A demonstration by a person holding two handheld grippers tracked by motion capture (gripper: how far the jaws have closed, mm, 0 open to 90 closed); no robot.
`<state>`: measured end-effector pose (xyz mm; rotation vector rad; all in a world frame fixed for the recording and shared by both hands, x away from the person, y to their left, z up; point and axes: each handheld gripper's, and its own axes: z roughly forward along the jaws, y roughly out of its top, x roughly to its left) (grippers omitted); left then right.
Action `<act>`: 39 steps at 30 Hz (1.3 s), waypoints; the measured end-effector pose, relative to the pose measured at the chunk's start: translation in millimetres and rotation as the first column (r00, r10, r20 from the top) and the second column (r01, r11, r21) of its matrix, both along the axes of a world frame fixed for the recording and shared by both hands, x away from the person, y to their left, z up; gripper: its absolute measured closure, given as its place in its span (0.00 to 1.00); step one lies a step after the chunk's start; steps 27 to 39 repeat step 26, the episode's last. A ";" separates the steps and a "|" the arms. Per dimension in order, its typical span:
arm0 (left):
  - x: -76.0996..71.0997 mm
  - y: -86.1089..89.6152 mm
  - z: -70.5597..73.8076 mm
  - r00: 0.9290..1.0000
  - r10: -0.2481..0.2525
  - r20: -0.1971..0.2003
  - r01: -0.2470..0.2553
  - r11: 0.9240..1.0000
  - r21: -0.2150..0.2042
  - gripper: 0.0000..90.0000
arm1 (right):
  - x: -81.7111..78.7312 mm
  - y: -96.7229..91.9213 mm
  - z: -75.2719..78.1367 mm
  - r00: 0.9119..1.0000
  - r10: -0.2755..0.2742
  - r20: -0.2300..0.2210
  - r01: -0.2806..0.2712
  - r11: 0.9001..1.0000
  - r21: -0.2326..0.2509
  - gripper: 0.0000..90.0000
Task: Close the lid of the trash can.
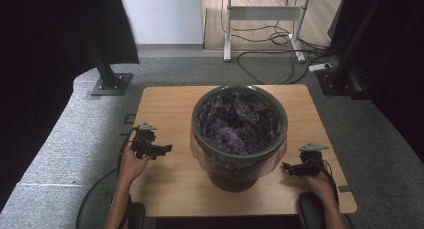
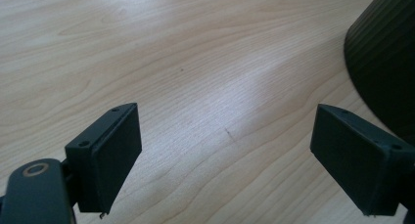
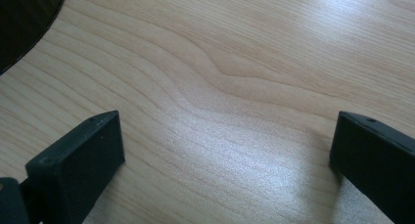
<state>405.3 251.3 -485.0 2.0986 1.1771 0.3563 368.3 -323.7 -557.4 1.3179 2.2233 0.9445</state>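
Note:
A dark round bin [image 1: 239, 139] stands in the middle of the wooden table [image 1: 170, 179]. A clear plastic liner [image 1: 200, 156] is folded over its rim, and crumpled purple material [image 1: 235, 121] fills it. My left gripper [image 1: 167, 149] hovers left of the bin, jaws wide apart with nothing between them. My right gripper [image 1: 286, 166] sits low at the bin's right side, also open and empty. In the left gripper view my left gripper [image 2: 225, 150] looks at bare wood, with the bin wall [image 2: 386, 62] at the right. In the right gripper view my right gripper [image 3: 227, 160] shows the bin wall [image 3: 24, 18] at the top left.
The table stands on grey carpet [image 1: 60, 139]. Black frame posts [image 1: 107, 74] rise at the back left and back right. A white desk frame [image 1: 260, 19] with loose cables [image 1: 280, 44] stands behind the table. The table's front edge [image 1: 240, 211] lies close to both hands.

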 end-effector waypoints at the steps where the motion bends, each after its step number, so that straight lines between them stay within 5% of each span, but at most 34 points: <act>1: -1.0 0.0 -3.0 1.000 0.002 0.001 -0.002 1.000 0.001 0.13 | 0.0 0.1 0.0 1.000 -0.001 -0.001 0.001 1.000 0.001 0.00; 15: -12.0 -4.0 -50.8 1.000 0.011 -0.017 -0.010 0.996 0.088 0.13 | 0.0 0.0 0.0 1.000 0.001 0.000 -0.001 1.000 0.000 0.00; 17: -14.5 -5.7 -55.7 1.000 0.003 0.015 -0.005 0.993 0.114 0.13 | 0.0 0.0 0.0 1.000 0.001 0.000 -0.001 1.000 0.000 0.00; 23: -19.9 -2.6 -62.6 0.997 0.008 0.083 -0.014 0.998 0.069 0.13 | 0.0 0.0 0.0 1.000 0.000 0.000 0.000 1.000 0.000 0.00; 39: -20.0 -2.6 -62.6 0.996 0.009 0.084 -0.015 0.997 0.070 0.13 | -0.1 0.0 -0.1 1.000 0.000 0.000 0.000 1.000 0.000 0.00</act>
